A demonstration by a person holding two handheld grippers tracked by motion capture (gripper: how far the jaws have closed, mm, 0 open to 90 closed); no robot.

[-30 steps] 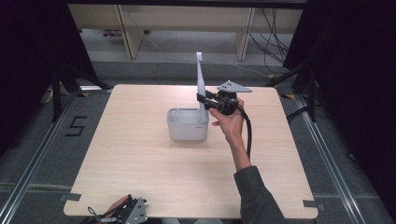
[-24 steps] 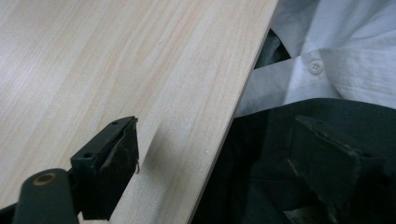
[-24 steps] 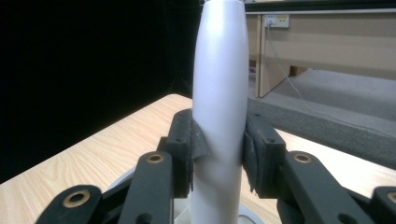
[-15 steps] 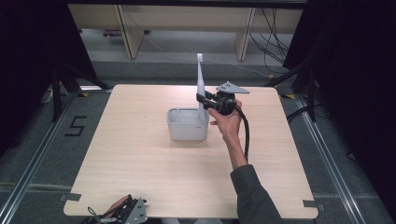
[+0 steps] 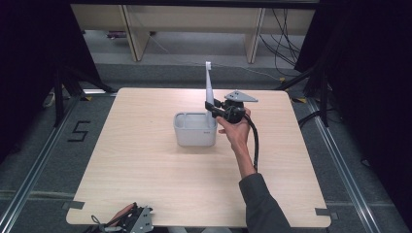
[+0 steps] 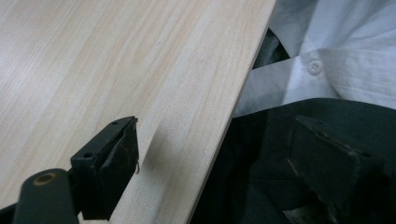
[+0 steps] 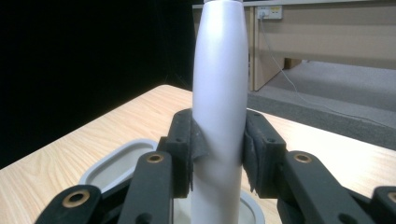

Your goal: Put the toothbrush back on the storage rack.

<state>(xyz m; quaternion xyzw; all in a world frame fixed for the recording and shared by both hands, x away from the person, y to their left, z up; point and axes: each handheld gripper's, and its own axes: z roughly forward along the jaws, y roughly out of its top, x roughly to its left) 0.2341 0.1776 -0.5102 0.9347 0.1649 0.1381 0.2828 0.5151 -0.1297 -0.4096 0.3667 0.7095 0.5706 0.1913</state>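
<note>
A tall, slim white handle [image 5: 209, 87] stands upright with its lower end inside a grey rectangular tub [image 5: 194, 133] near the middle of the table. My right gripper [image 5: 211, 108] is shut on this handle just above the tub's right rim. In the right gripper view the handle [image 7: 219, 88] is clamped between both pads [image 7: 196, 144], with the tub's rim [image 7: 116, 161] below. My left gripper [image 5: 132, 221] hangs at the table's near edge. Seen in its own view, the left gripper [image 6: 219, 172] is open, jaws wide apart, holding nothing.
The light wooden table [image 5: 145, 184] has bare surface around the tub. A white shirt [image 6: 341, 56] and dark clothing lie past the table's edge in the left gripper view. Wooden furniture legs [image 5: 131, 34] and cables stand beyond the far side.
My right gripper and the handle have sunk slightly toward the tub. The left gripper has stayed put.
</note>
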